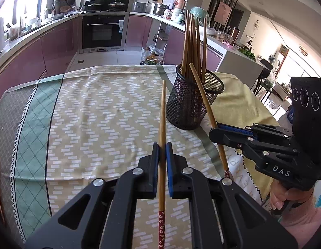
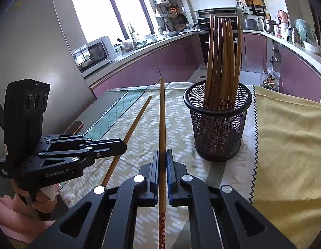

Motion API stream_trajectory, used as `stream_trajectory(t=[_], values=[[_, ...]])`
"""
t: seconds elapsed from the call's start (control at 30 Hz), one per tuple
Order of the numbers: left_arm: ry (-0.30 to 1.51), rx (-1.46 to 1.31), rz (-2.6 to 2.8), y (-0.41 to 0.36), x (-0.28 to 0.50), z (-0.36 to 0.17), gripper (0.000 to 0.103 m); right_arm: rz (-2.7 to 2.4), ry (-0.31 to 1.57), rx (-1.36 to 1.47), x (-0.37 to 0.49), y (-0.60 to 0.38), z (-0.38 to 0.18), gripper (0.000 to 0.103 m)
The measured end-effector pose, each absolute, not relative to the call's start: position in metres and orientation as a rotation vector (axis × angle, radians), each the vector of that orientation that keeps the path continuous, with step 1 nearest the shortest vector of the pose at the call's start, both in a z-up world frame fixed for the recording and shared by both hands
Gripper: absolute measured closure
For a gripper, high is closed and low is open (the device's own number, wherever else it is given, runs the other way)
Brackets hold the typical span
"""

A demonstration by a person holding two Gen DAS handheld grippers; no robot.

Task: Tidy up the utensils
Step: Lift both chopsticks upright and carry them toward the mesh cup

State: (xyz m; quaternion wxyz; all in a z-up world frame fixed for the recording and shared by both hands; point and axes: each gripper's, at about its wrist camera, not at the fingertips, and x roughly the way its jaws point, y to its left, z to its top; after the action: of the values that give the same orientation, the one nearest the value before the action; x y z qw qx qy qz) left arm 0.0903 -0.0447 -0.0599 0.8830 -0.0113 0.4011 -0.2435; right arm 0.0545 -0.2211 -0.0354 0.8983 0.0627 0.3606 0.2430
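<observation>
Left wrist: chopstick (image 1: 162, 137) between closed jaws

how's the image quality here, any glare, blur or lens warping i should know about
Left wrist view: heavy fisheye bending of the counters, dark vignette corners, blown-out window at upper left; the left gripper and its chopstick stay sharp. Right wrist view: the window is overexposed, the chopsticks in the mesh cup bow outward, and the right gripper is in focus.
</observation>
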Motion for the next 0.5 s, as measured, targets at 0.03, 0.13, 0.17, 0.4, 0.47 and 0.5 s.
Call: stream_trajectory(t=[0.03,0.13,0.17,0.4,0.47,0.5], values=[[0.831,-0.025,-0.506,-0.045,0.091,-0.058,0.095,0.503,0.744,0.131,0.055,-0.222,-0.035,0.097],[0.821,-0.03,-0.517,-0.046,0.089,-0.055,0.095,0.501,0.735,0.133,0.053,-0.225,-0.033,0.097],[0.818,-0.03,-0.518,-0.046,0.088,-0.054,0.095,0.5,0.731,0.133,0.053,-0.225,-0.032,0.097],[0.798,-0.042,-0.525,-0.045,0.086,-0.047,0.095,0.492,0.714,0.135,0.051,-0.229,-0.028,0.097],[0.789,-0.043,-0.527,-0.044,0.085,-0.045,0.095,0.491,0.709,0.134,0.051,-0.23,-0.027,0.097],[0.785,-0.043,-0.528,-0.044,0.084,-0.044,0.095,0.49,0.704,0.133,0.051,-0.23,-0.026,0.097]])
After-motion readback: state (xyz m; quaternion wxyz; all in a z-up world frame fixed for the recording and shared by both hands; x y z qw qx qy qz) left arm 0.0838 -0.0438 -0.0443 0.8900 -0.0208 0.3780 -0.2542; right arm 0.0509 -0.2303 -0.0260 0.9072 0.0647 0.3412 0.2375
